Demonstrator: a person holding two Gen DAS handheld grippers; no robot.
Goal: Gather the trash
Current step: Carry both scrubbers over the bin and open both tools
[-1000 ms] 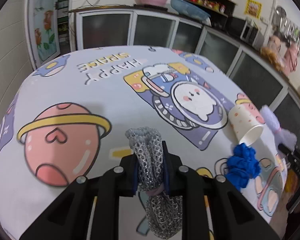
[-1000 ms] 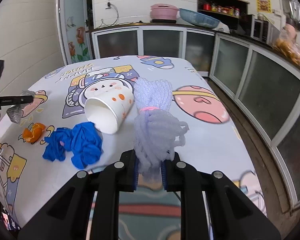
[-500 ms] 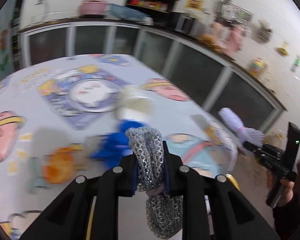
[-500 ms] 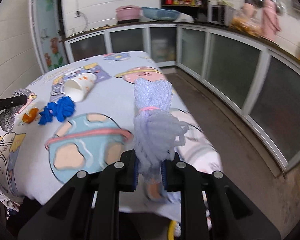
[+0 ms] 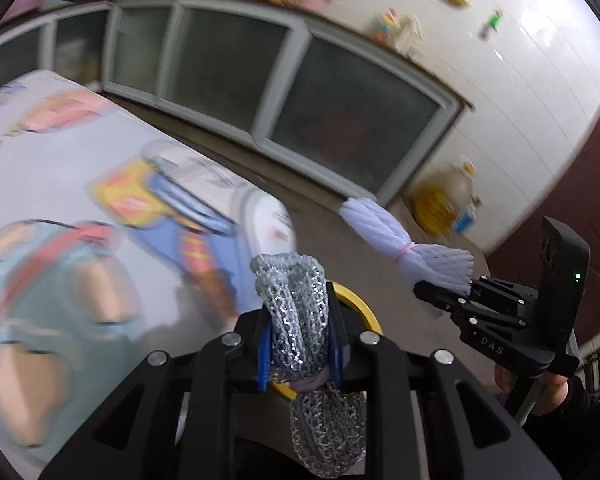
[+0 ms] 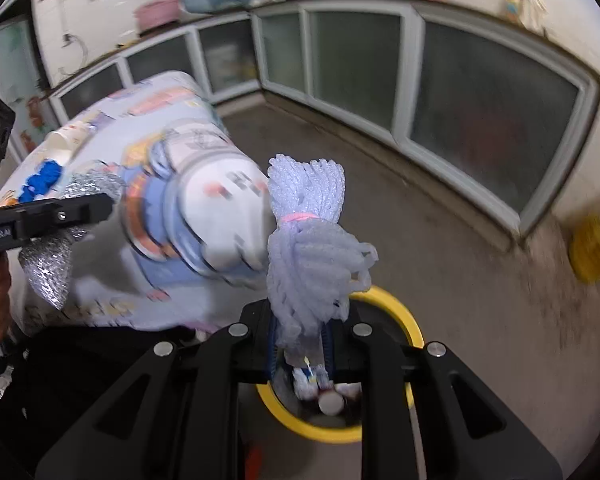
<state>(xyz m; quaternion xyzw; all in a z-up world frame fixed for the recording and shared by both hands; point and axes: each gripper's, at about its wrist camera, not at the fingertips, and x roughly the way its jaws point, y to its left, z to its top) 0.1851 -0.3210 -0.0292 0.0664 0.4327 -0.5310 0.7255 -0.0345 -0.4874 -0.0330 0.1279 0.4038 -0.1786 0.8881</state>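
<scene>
Netting of lilac foam (image 6: pixel 306 240), tied with a pink band, clenched upright in the right tool (image 6: pixel 302 332), hanging past the edge of the surface (image 6: pixel 112 128) and above a yellow-rimmed bin (image 6: pixel 398 308) on the floor, some rubbish already lying inside. Silver mesh netting (image 5: pixel 296 312) likewise clamped in the left tool (image 5: pixel 300 340), also off the surface, with part of the same yellow rim showing just behind. Judged as the drop step: bring each bundle over the middle of the opening rather than the rim, lower close to the mouth, tip the fingers downward, then open fully, one tool at a time, keeping the two tools from knocking together. Worth expecting light, springy foam, likely to cling to the pads or bounce off the rim, so pause after release and check for a clean fall before pulling away. Back on the surface, well apart from both tools, a paper cup (image 6: pixel 60 144) and a crumpled blue glove (image 6: pixel 44 178) just beside it, probably next to collect. Heavy motion blur in both views; exact place of the silver bundle over the bin hard to tell.
</scene>
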